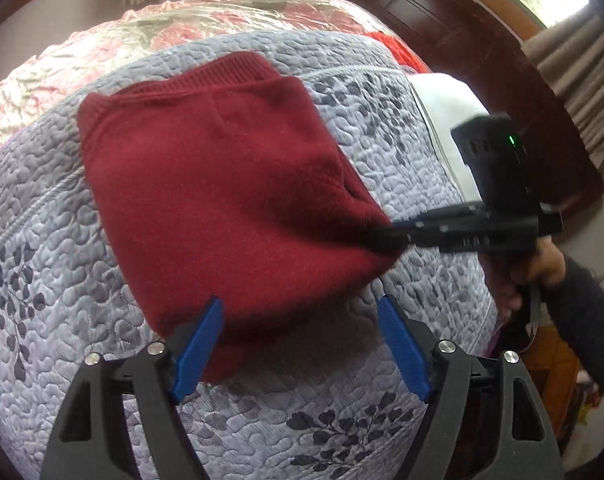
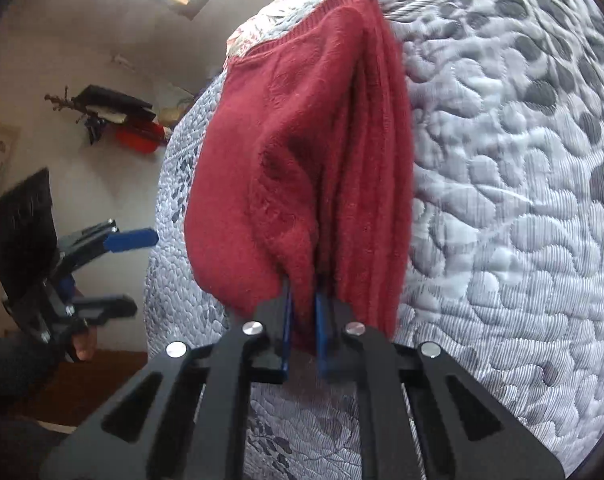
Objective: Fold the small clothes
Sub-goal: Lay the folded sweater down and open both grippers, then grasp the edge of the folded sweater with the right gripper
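A dark red knitted garment (image 1: 222, 196) lies folded into a thick bundle on the grey-blue quilted bedspread (image 1: 54, 240). My left gripper (image 1: 302, 320) hovers at the garment's near edge, blue fingers wide apart and holding nothing. My right gripper (image 1: 385, 238) comes in from the right and pinches the garment's right corner. In the right wrist view the red garment (image 2: 302, 152) rises in stacked layers, and my right gripper (image 2: 303, 300) is shut on its near edge. The left gripper (image 2: 130, 268) shows at the left there, open.
A pink floral satin cover (image 1: 102, 40) lies beyond the quilt. A white pillow (image 1: 445, 104) and something red (image 1: 397, 48) sit at the bed's far right, near a dark wooden headboard (image 1: 441, 20). A wall shelf (image 2: 118, 116) with clutter hangs left in the right wrist view.
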### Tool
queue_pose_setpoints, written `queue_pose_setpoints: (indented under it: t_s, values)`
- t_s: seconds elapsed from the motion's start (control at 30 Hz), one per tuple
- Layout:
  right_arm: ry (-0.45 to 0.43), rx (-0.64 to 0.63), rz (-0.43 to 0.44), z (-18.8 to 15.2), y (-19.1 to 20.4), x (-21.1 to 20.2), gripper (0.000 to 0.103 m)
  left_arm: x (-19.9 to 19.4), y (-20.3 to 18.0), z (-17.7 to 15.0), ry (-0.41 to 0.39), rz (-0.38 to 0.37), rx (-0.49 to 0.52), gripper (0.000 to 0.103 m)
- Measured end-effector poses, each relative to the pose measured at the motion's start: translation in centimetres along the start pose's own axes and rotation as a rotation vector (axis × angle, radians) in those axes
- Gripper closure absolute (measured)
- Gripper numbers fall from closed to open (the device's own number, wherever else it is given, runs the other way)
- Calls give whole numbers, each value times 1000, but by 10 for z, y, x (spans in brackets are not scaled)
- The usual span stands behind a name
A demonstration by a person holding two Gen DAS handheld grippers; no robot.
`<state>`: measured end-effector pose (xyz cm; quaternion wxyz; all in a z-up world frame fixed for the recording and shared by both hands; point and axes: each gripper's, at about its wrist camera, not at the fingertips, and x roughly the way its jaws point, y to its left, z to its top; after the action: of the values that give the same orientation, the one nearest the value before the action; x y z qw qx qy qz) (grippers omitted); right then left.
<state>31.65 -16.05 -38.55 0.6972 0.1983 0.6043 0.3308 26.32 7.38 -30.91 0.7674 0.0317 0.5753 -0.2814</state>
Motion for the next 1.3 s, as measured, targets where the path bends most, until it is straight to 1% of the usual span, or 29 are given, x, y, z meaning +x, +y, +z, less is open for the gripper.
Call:
queue_pose_setpoints:
  t_s: [0.07,0.1,0.17,0.2,0.23,0.3,0.33,0.37,0.43,0.47,0.5,0.53,0.57,0.6,0.63,0.67,0.73,0.8,0.87,0.9,0.93,0.97,1.0,1.03,1.1,1.2,1.23,1.27,1.3]
  values:
    - [-13,58,-14,-4,-17,-4,97,4,-18,-9,16,64,119,24]
    - [-13,76,-22,-8,-22,-3,97,7,-24,-14,24,92,158,24]
    - [-26,92,14,-16,-20,-7,95,12,-31,-24,18,168,210,23]
    - [-35,97,40,-16,-16,-9,94,14,-34,-29,10,221,244,23]
    - [-49,100,51,-16,-11,-13,90,17,-40,-34,-1,289,296,23]
    - [-95,86,45,-13,0,-24,88,26,-47,-43,-16,426,403,23]
    - [-116,79,46,-8,4,-28,79,33,-48,-46,-12,475,441,23]
    - [-129,80,47,-1,6,-30,65,39,-47,-49,-7,513,465,23]
    - [-130,78,49,20,12,-24,55,49,-45,-54,-9,567,496,23]
    - [-108,84,55,30,14,-17,45,53,-45,-56,-17,597,514,23]
    - [-82,88,60,39,14,-8,39,57,-44,-58,-24,628,533,23]
    - [-65,85,53,48,15,2,38,61,-43,-59,-22,652,548,23]
    - [-49,72,47,55,17,10,56,67,-43,-60,-12,663,560,23]
    - [-29,62,58,60,17,17,82,70,-42,-62,-7,672,575,23]
    - [-28,62,32,64,15,19,92,73,-42,-65,-5,672,593,24]
    - [-47,59,-1,68,13,18,92,75,-41,-67,5,659,602,33]
    - [-53,110,-40,69,-7,19,93,80,-37,-71,41,631,598,42]
    - [-31,150,-58,61,-26,30,92,84,-34,-76,59,624,613,43]
    - [-37,165,-27,59,-29,31,88,79,-35,-78,51,615,624,43]
    - [-40,176,-6,61,-28,29,86,73,-38,-77,28,608,627,43]
    - [-43,187,25,62,-29,24,80,65,-41,-77,-8,603,637,42]
    - [-51,196,53,62,-26,17,74,59,-44,-76,-47,600,650,36]
    - [-71,192,74,69,-23,10,68,53,-46,-76,-82,599,664,33]
    - [-98,179,71,75,-20,3,56,49,-47,-75,-111,595,676,30]
    - [-123,181,53,96,-18,1,53,48,-47,-77,-115,585,680,30]
    - [-102,205,58,127,-21,16,52,57,-42,-71,-88,576,674,30]
    - [-91,204,58,135,-22,22,60,57,-39,-68,-88,568,667,30]
    - [-86,196,54,141,-20,27,97,59,-38,-66,-85,557,660,30]
    - [-111,167,34,146,-14,24,95,60,-37,-65,-78,546,652,30]
